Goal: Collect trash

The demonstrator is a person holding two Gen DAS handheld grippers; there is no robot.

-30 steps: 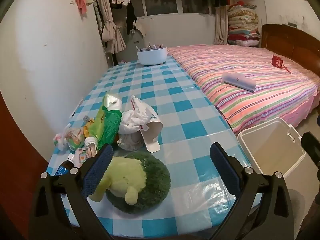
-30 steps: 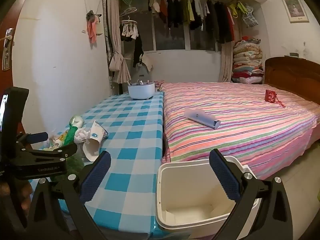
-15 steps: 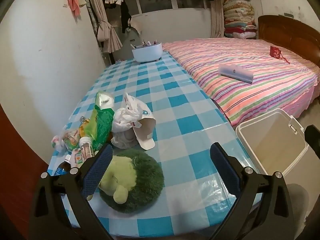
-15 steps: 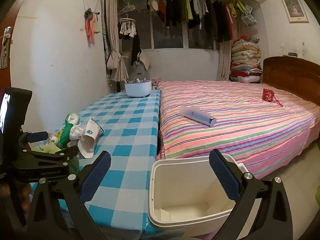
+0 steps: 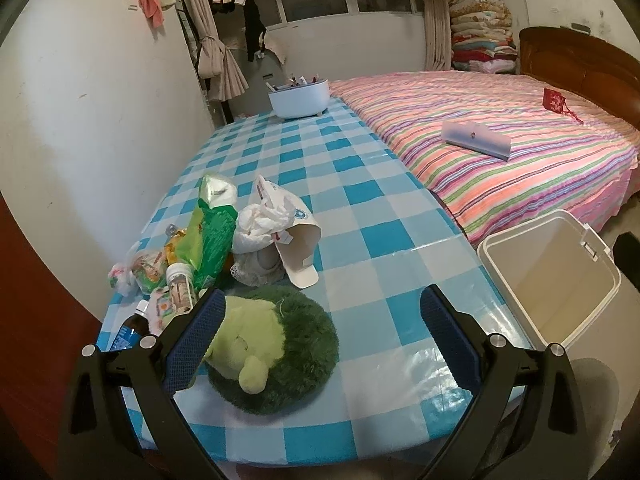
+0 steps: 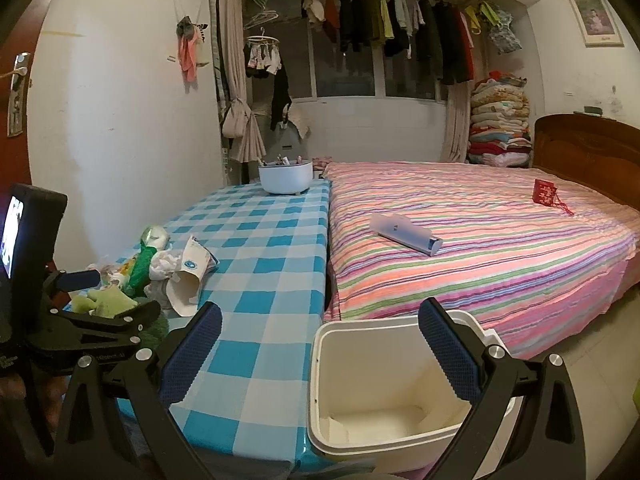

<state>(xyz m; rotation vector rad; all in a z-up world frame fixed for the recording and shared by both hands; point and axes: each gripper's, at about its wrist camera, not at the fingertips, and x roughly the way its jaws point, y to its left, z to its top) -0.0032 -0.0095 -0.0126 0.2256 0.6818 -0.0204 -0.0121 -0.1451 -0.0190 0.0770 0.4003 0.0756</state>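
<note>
Step in hand: approach, nothing picked yet. Left claw (image 5: 320, 316) was spread wide and empty, hovering over the near end of the blue-and-white checked worktop (image 5: 360, 216). Right claw (image 6: 320, 344) was also released and empty, hanging above the open white plastic bin (image 6: 384, 392) on the floor, just right of the worktop's near edge.

Trash sat in a pile at the near-left of the worktop: crumpled white paper bag with a blue logo (image 5: 288, 224), green foil snack wrapper (image 5: 212, 232), small white-capped bottle (image 5: 180, 288), clear packet of sweets (image 5: 146, 270), blue-labelled dark bottle (image 5: 130, 330). A green round plush toy (image 5: 276, 344) lay just nearer than the pile, partly behind the left claw's left finger; probably not trash.

Next move, my read: push left claw forward past the plush, line both fingers either side of the paper bag, clench, then carry right to the bin.

View differences: left wrist showed the pile from above, items separable; bin interior mostly hidden. Right wrist showed the bin floor, apparently bare apart from a pale liner or paper, plus the left claw's body side-on; pile was bunched and small there.
</note>
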